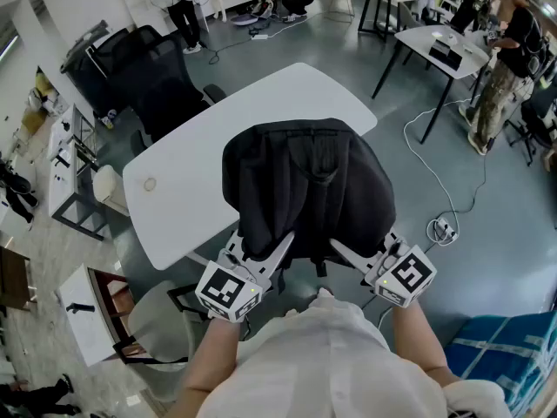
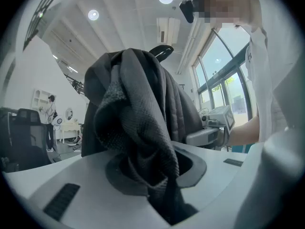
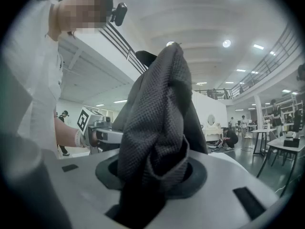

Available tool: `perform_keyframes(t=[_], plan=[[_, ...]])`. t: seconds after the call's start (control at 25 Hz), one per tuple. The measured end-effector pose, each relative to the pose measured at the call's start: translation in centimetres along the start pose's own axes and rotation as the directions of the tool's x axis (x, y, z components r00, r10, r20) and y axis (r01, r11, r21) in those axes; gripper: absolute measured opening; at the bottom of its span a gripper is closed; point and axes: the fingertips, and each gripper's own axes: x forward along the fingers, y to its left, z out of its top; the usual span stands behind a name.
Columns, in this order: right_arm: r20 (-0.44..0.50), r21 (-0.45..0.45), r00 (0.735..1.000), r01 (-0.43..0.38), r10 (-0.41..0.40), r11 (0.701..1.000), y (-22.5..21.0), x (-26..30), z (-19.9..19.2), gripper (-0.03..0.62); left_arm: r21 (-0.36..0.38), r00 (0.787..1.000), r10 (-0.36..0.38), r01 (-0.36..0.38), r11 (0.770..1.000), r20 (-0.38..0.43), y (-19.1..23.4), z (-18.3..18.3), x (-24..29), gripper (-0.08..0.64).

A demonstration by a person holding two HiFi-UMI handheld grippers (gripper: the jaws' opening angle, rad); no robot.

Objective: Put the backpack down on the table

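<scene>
Black office chair (image 1: 152, 81) at far left, behind the white table (image 1: 187, 177); left gripper (image 1: 277, 247) clamped narrow on a bunched fold of the black backpack (image 1: 306, 179) at its near-left edge; backpack is over the table's near end, strap side up, can't tell if it touches the tabletop; right gripper (image 1: 346, 252) pinches a wad of mesh fabric at the near-right edge.

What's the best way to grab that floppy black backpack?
Grip it by the two ends of its near edge, one tool on each, coming in from the person's side. The backpack is soft and wide, so a single pinch would let it sag. The left tool and right tool each clamp bunched fabric there.
</scene>
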Motion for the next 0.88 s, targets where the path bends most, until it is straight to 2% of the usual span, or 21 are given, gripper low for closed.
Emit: perform_keyframes(t=[0.88], plan=[[-0.006,0.012,1.0,-0.002,0.002,1.0,0.03,0.26,0.38,0.193,-0.018,1.0,-0.006,0.006,1.0,0.021,0.21,0.35,-0.26,0.114]])
